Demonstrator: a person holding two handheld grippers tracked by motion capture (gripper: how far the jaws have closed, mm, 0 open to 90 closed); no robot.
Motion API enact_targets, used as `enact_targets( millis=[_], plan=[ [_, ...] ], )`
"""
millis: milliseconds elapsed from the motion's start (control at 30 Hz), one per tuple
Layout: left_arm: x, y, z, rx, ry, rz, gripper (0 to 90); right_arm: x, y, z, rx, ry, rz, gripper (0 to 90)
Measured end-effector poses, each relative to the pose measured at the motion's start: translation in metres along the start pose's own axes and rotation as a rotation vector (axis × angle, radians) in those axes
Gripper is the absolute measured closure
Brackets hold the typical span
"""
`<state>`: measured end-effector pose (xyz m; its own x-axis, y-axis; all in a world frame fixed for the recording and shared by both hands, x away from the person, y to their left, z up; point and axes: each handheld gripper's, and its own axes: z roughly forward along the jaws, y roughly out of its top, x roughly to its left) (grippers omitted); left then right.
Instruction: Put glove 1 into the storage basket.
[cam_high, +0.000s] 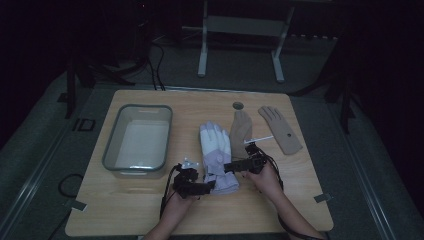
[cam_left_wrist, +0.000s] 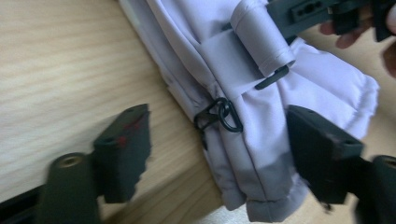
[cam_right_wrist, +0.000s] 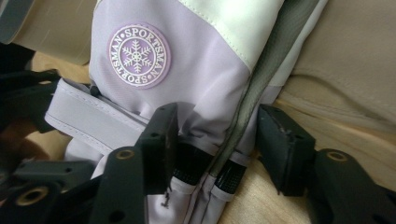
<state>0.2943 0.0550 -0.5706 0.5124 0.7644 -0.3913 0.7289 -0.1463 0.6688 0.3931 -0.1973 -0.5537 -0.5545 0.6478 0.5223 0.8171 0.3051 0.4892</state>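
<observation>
Your two tools meet at the near cuff of the lilac ski glove (cam_high: 216, 155), which lies mid-table with its fingers pointing to the far side, a clear tub to its left and two tan gloves to its right. Your left tool (cam_left_wrist: 219, 149) stands part-open astride the cuff's corner, its jaws not yet pressing. Your right tool (cam_right_wrist: 217, 140), also part-open, straddles the cuff's right edge, equally near.
</observation>
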Motion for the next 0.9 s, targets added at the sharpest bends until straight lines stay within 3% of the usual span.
enact_targets(
  millis=[67,133,333,533,700,900],
  plan=[
    [0.001,0.000,0.001,0.009,-0.048,0.005,39.1,-0.001,0.001,0.001,0.015,0.021,-0.012,56.3],
    [0.000,0.000,0.001,0.011,-0.061,0.008,47.9,-0.001,0.002,0.001,0.025,0.030,-0.014,59.5],
    [-0.003,0.001,-0.003,0.008,-0.061,0.018,68.6,0.006,0.000,-0.003,0.002,0.011,-0.031,63.8],
    [-0.005,0.007,-0.008,0.023,-0.075,0.025,72.1,0.016,-0.002,-0.012,-0.020,-0.016,-0.054,67.4],
    [-0.007,0.019,-0.022,-0.002,-0.072,0.040,72.6,0.032,0.005,-0.024,-0.053,-0.041,-0.099,68.0],
    [-0.009,0.038,-0.039,-0.021,-0.063,0.075,72.6,0.049,0.019,-0.039,-0.110,-0.036,-0.132,68.2]
  ],
)
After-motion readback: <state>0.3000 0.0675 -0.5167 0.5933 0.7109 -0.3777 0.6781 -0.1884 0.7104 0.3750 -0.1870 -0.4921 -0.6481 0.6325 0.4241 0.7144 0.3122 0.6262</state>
